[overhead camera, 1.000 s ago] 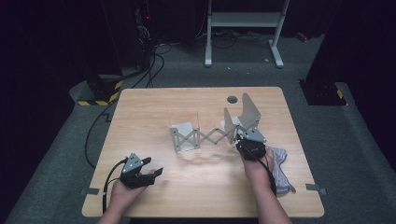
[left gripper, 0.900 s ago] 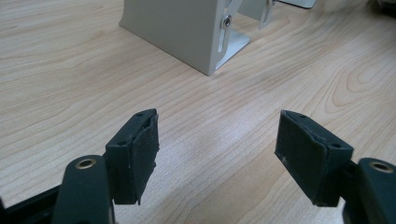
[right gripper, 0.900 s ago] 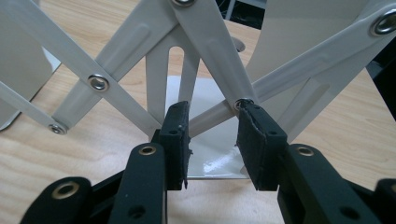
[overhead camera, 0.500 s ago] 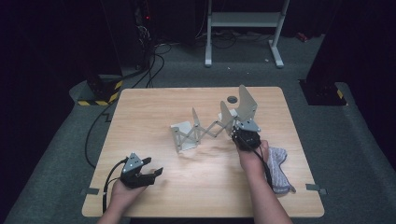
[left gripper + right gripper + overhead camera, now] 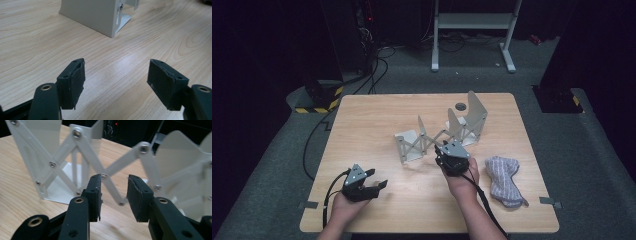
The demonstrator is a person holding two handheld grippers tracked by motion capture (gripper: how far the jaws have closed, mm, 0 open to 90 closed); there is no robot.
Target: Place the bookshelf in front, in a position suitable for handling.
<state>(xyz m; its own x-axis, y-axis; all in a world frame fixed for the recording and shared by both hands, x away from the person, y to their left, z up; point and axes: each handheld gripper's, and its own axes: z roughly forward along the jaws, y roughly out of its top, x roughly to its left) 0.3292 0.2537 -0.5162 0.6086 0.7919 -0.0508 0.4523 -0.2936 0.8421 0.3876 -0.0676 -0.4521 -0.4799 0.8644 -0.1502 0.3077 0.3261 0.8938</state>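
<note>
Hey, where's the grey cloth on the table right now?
In the high view the grey cloth lies near the table's front right corner, just right of the person's right hand holding the right gripper, below the expanding metal rack.

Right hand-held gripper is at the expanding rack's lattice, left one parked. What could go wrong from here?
1. The right hand-held gripper is open with a crossing strut of the rack just beyond its pads; closing there may pinch the scissor links or slip off a thin bar.
2. The left hand-held gripper is open, away from the rack, so nothing braces it; a pull may drag or tip it.
3. The folded cloth lies beside the right hand and could snag the cable.
</note>
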